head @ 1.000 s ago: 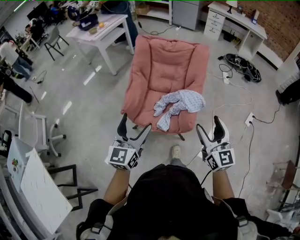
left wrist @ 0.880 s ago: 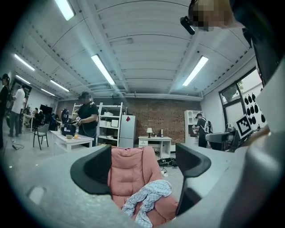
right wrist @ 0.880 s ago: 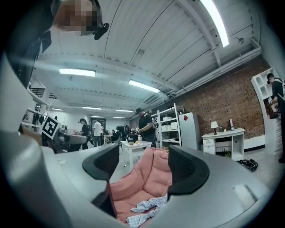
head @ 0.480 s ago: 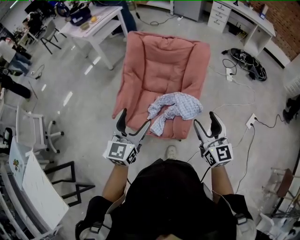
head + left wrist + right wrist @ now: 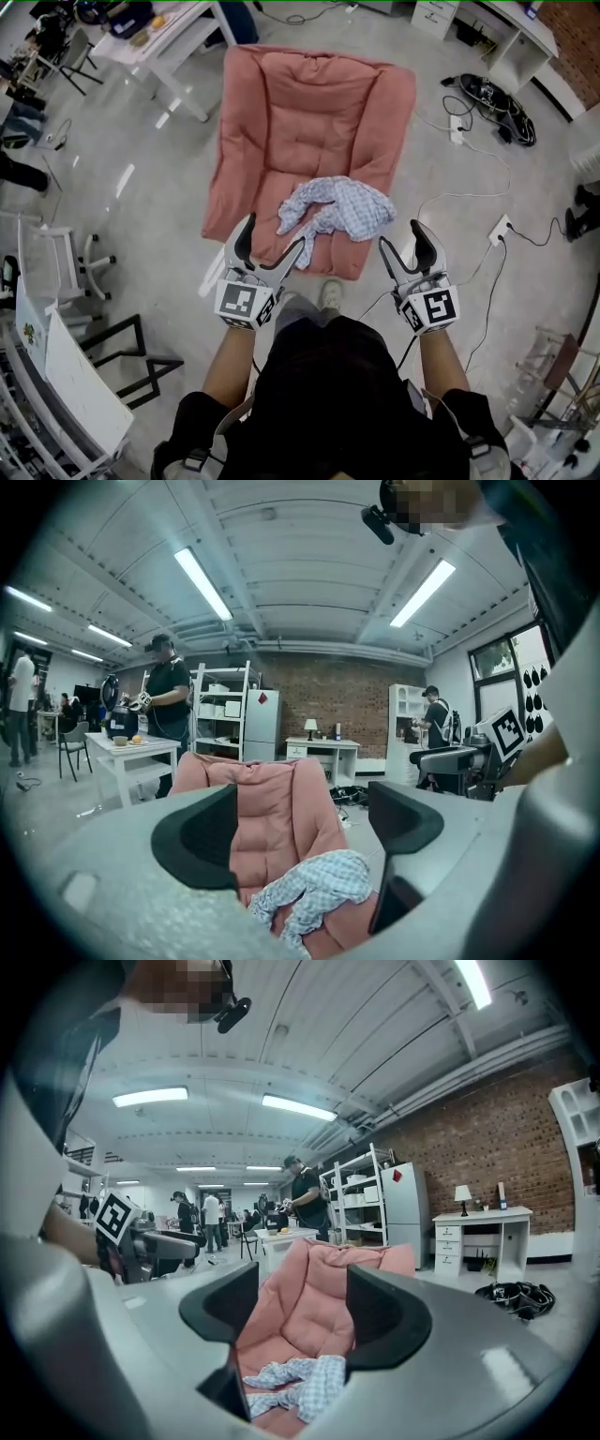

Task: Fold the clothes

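A crumpled pale blue checked garment (image 5: 337, 208) lies on the front of the seat of a pink padded armchair (image 5: 309, 103). Both grippers hover just short of the chair's front edge, apart from the cloth. My left gripper (image 5: 274, 239) is open at the seat's front left corner, with nothing between its fingers. My right gripper (image 5: 403, 239) is open off the front right corner; its jaws have just been closing a little, with nothing between them. The left gripper view frames the garment (image 5: 314, 888) and chair (image 5: 267, 803) between the jaws. So does the right gripper view, with garment (image 5: 291, 1382) and chair (image 5: 314, 1307).
A white table (image 5: 178, 37) stands behind the chair on the left, and a white desk (image 5: 511, 42) at the back right. Cables and a socket strip (image 5: 487, 94) lie on the floor at the right. An office chair (image 5: 56, 253) and a white board (image 5: 75, 375) are at the left.
Both grippers have moved forward and down toward the chair's front edge, so chair and garment sit closer. The right jaws have narrowed slightly.
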Demonstrator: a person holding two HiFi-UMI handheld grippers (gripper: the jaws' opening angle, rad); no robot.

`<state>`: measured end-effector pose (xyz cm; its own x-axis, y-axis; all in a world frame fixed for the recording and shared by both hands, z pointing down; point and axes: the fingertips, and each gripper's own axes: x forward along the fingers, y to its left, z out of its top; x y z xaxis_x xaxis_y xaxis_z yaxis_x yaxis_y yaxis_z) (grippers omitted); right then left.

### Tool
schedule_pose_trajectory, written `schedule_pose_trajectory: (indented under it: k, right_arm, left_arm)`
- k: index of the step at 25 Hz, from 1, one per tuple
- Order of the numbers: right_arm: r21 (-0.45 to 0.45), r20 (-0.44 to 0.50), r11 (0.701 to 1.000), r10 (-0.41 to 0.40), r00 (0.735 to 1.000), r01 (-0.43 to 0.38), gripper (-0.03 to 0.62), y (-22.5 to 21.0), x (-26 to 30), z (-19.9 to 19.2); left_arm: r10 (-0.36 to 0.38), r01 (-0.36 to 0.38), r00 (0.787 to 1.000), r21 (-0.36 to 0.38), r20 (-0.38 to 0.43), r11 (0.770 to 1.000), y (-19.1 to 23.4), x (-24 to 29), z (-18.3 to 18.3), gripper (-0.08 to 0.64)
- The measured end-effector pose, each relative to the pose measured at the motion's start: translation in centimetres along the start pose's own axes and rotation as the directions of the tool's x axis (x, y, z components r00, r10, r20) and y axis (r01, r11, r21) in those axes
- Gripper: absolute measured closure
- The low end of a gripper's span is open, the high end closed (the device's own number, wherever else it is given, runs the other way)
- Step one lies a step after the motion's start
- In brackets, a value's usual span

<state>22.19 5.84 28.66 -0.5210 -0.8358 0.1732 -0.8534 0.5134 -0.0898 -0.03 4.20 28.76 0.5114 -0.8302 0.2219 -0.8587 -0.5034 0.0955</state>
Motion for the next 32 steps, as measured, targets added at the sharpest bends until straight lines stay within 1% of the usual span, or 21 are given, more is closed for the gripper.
schedule_pose_trajectory:
  k: [4, 9, 15, 19, 23, 27, 30, 32]
  right_arm:
    - [-0.006, -0.053, 1.0, 0.001, 0.999, -0.001, 0.301, -1.1, 1.3, -2.6]
    - [0.013, -0.134, 1.0, 0.025, 0.991, -0.023, 0.301, -1.3, 3.3, -7.2]
    - [0.017, -0.256, 0.998, 0.059, 0.965, -0.057, 0.303, -0.6, 5.7, -14.3]
    - [0.024, -0.315, 0.998, 0.059, 0.947, -0.054, 0.331, -0.3, 6.6, -18.5]
    - [0.028, -0.382, 0.998, 0.06, 0.922, -0.053, 0.365, 0.5, 7.0, -22.3]
    - [0.032, -0.452, 0.998, 0.055, 0.89, -0.046, 0.391, 1.4, 7.2, -26.1]
    - [0.033, -0.504, 0.999, 0.022, 0.863, -0.007, 0.4, 1.4, 7.5, -29.0]
    - [0.035, -0.529, 0.999, 0.002, 0.849, 0.02, 0.408, 1.4, 7.8, -30.5]
  left_arm:
    - [-0.001, 0.0, 0.998, -0.002, -0.056, 1.0, 0.7, 1.7, -3.1, 0.12]
    - [-0.01, 0.008, 0.992, -0.018, -0.126, 1.0, 1.5, 3.6, -7.1, 0.121]
    - [-0.017, 0.009, 0.981, -0.045, -0.191, 0.999, 2.1, 5.5, -12.2, 0.121]
    - [-0.045, 0.033, 0.97, -0.053, -0.24, 0.998, 1.8, 6.5, -15.8, 0.121]
    - [-0.067, 0.051, 0.963, -0.065, -0.263, 0.997, 1.8, 7.0, -18.1, 0.124]
    - [-0.088, 0.071, 0.955, -0.07, -0.284, 0.995, 1.8, 7.1, -19.8, 0.127]
    - [-0.111, 0.092, 0.943, -0.075, -0.312, 0.993, 1.7, 6.9, -21.1, 0.13]
    - [-0.119, 0.102, 0.942, -0.072, -0.312, 0.992, 1.8, 7.1, -21.5, 0.132]
